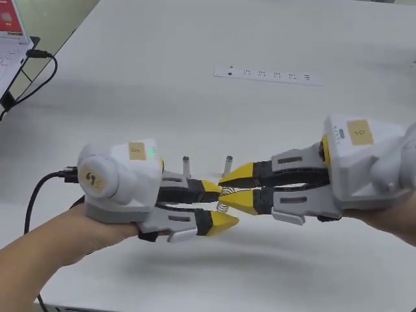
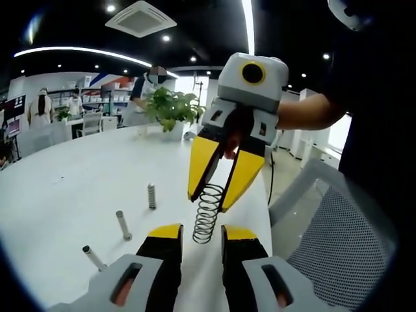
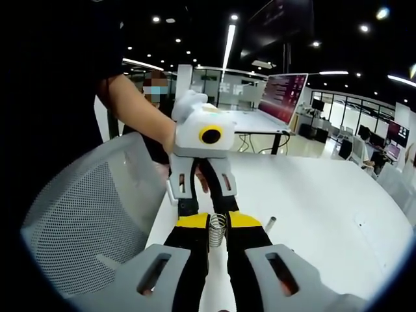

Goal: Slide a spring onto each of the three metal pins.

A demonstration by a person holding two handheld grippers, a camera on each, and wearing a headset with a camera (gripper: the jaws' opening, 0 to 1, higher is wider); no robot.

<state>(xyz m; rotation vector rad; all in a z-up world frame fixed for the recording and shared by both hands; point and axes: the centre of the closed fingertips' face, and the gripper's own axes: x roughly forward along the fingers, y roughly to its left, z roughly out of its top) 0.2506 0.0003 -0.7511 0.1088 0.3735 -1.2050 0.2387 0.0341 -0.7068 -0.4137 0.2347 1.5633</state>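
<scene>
The right gripper (image 3: 218,222) has its jaws clamped on the spring (image 2: 207,218), held in the air above the desk (image 2: 78,169) near the pins (image 2: 122,224). The left gripper (image 2: 203,231) has its jaws apart around the spring's lower end. If they close off-centre, the spring could bend or pop free

Left tool: the left tool (image 1: 229,204), a white handheld body with yellow-tipped black jaws, points right. Its jaws are parted, one above the other.
Right tool: the right tool (image 1: 222,188), a matching white body, points left and meets the other nose to nose. Its jaws are pinched on a silver coiled metal spring (image 2: 207,214).
Left hand: the left hand (image 1: 97,224) grips under its tool. The bare forearm (image 1: 32,260) enters from the lower left.
Right hand: the right hand (image 1: 390,211) cups its tool from beneath.
</scene>
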